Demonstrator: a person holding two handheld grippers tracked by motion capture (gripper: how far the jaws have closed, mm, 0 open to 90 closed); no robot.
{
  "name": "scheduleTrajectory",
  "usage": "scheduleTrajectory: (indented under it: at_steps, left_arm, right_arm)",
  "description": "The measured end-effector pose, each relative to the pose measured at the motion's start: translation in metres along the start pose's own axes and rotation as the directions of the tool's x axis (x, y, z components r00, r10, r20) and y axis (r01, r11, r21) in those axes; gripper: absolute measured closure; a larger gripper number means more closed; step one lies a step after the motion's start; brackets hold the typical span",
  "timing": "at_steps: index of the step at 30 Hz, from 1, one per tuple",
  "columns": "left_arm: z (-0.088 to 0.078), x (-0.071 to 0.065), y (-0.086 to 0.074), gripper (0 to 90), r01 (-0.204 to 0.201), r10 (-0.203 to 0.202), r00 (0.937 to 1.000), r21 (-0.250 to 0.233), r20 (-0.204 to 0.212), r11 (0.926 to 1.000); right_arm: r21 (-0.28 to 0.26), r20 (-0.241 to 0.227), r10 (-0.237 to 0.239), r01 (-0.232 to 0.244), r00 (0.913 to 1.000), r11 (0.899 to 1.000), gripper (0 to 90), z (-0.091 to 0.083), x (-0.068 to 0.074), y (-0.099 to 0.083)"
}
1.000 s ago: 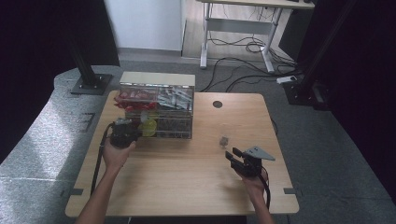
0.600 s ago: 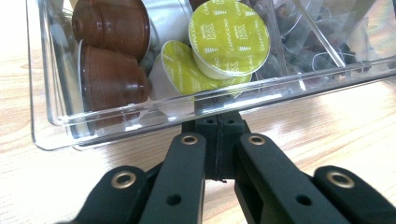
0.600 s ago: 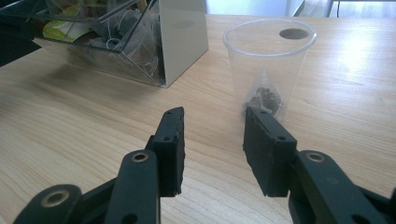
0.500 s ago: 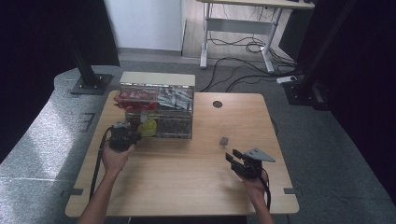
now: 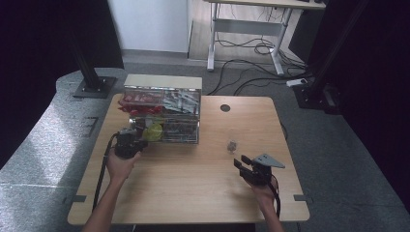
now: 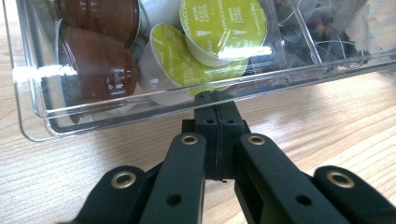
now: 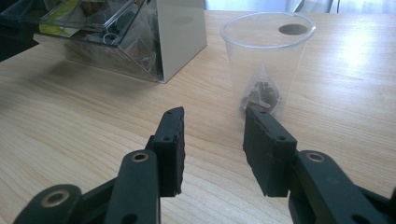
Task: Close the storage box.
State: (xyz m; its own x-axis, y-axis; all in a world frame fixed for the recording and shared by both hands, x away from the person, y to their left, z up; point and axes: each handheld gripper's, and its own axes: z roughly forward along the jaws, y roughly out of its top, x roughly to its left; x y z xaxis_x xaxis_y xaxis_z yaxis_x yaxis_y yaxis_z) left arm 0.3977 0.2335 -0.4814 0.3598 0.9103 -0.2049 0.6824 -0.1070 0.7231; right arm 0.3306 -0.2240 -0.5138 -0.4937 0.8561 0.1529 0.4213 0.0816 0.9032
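**Dim room, bright tabletop**

High view: soft and slightly grainy, with dark curtains left and right and the wooden table evenly lit. In the gripper views, white glare streaks the clear plastic drawer; the jaws at the bottom edge are blurred.

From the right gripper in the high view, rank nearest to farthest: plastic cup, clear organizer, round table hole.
From the right gripper:
1. Plastic cup, just ahead, slightly left.
2. Clear organizer, farther left.
3. Round table hole, near the far edge.
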Motion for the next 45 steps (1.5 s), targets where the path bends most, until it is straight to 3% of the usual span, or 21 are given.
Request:
scheduleTrajectory:
  at_steps: [23, 34, 45]
  left_arm:
    - [0.003, -0.002, -0.006, 90.0, -0.007, 0.007, 1.0000, 0.020, 0.007, 0.9998]
    - [0.001, -0.008, -0.010, 90.0, -0.022, 0.022, 0.9997, -0.004, 0.013, 0.9997]
    - [-0.005, -0.019, -0.019, 66.6, -0.067, 0.070, 0.9950, -0.051, 0.070, 0.9965]
  right_arm:
    - [0.012, 0.001, 0.000, 0.000, 1.0000, 1.000, 57.7, 0.003, 0.001, -0.003]
    - [0.014, -0.005, 0.001, -0.001, 1.0000, 1.000, 57.1, 0.002, 0.000, -0.004]
    - [0.018, -0.007, 0.007, -0.007, 0.9999, 1.000, 56.0, 0.002, -0.002, -0.006]
